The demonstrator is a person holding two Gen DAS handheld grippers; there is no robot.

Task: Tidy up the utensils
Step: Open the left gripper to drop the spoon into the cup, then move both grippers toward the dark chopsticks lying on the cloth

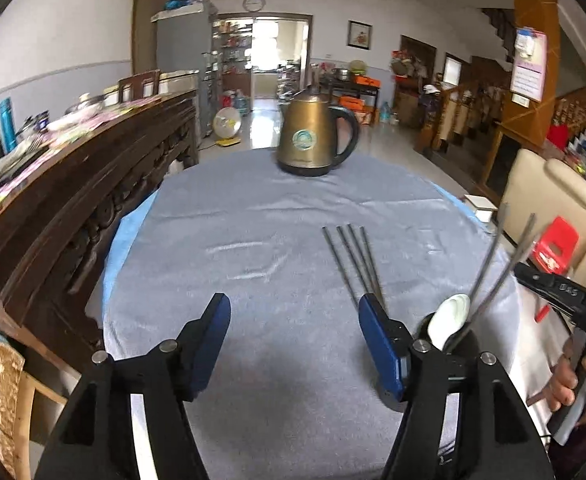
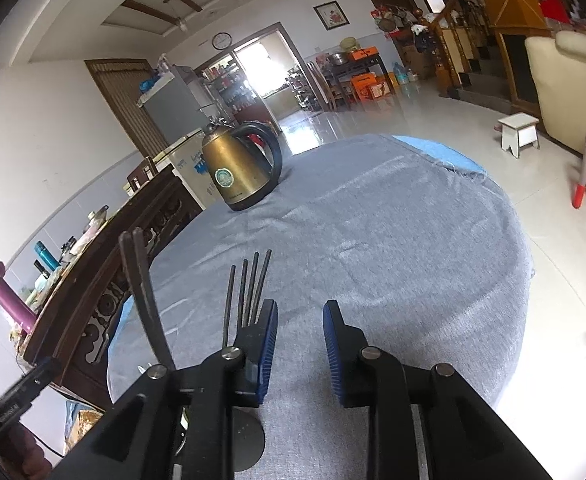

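From my station, the biggest thing in view is the round table under a grey terry cloth (image 1: 293, 208), with a pale blue layer showing at its rim. Along its left side runs a dark carved wooden sideboard (image 1: 93, 168) cluttered with bottles and bowls. At the far edge of the cloth stands a bronze-coloured metal electric kettle with a black handle (image 1: 313, 136), upright, well apart from everything else on the table.

My left gripper (image 1: 295, 332) hovers over the cloth with its blue-padded jaws spread wide and nothing between them. My right gripper (image 2: 300, 340) also has its jaws parted and holds nothing.

Four thin dark metal chopsticks (image 1: 353, 260) lie flat on the cloth, fanned out slightly, their near ends just beside the left gripper's right finger; in the right wrist view they (image 2: 249, 292) run up from behind that gripper's left finger. To their right a dark utensil holder (image 1: 459, 340) is mostly hidden behind the left gripper; out of it lean two more long metal chopsticks (image 1: 501, 264), tilted and crossing, and a white ceramic spoon (image 1: 449, 316).
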